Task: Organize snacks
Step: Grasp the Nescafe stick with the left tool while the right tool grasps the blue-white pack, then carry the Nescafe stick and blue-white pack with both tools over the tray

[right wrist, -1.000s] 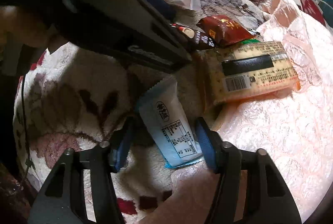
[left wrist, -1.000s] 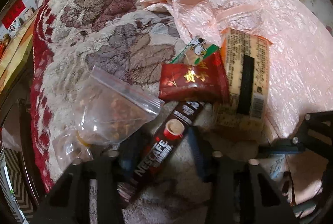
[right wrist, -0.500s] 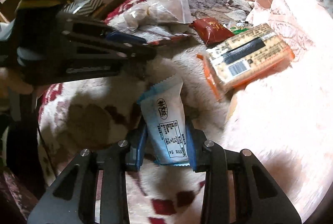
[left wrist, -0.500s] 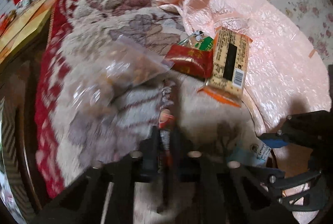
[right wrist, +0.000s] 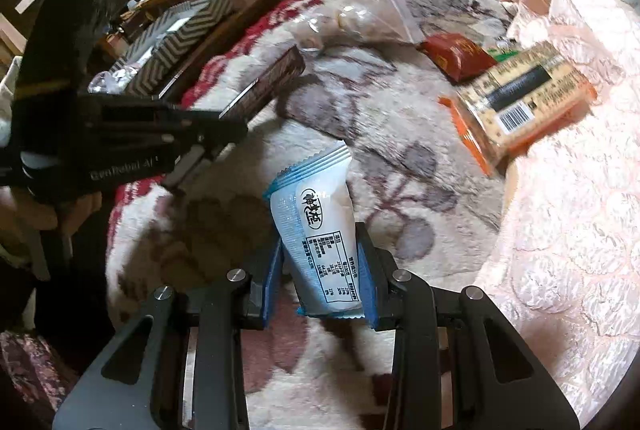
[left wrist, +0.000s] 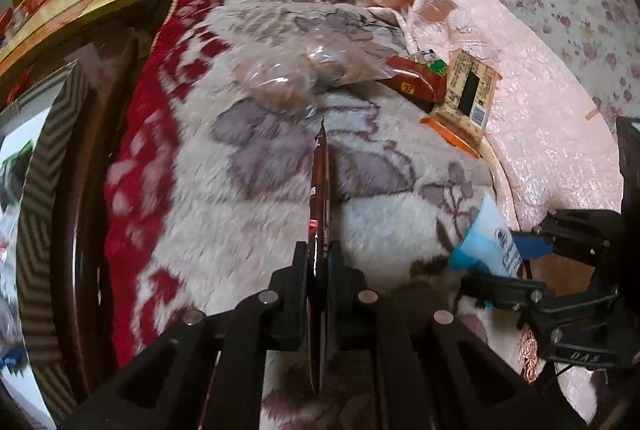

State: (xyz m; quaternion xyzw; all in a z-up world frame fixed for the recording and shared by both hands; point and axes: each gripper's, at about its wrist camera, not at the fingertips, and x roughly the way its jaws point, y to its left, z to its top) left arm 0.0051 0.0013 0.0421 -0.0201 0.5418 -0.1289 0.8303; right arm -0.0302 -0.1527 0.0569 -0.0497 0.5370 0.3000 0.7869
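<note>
**What lay on the blanket**

You worked over a plush floral blanket (left wrist: 280, 166) in cream, mauve and red. A pink crinkled plastic bag (left wrist: 532, 118) was spread across its right side. On the blanket you had a clear zip bag of snacks (left wrist: 304, 78), with a red packet (left wrist: 412, 80) just beside it and touching its corner. An orange-edged cracker pack (left wrist: 466, 98) lay against the red packet, resting partly on the pink bag's edge. A small green wrapper (left wrist: 436, 64) peeked out behind them.
</note>
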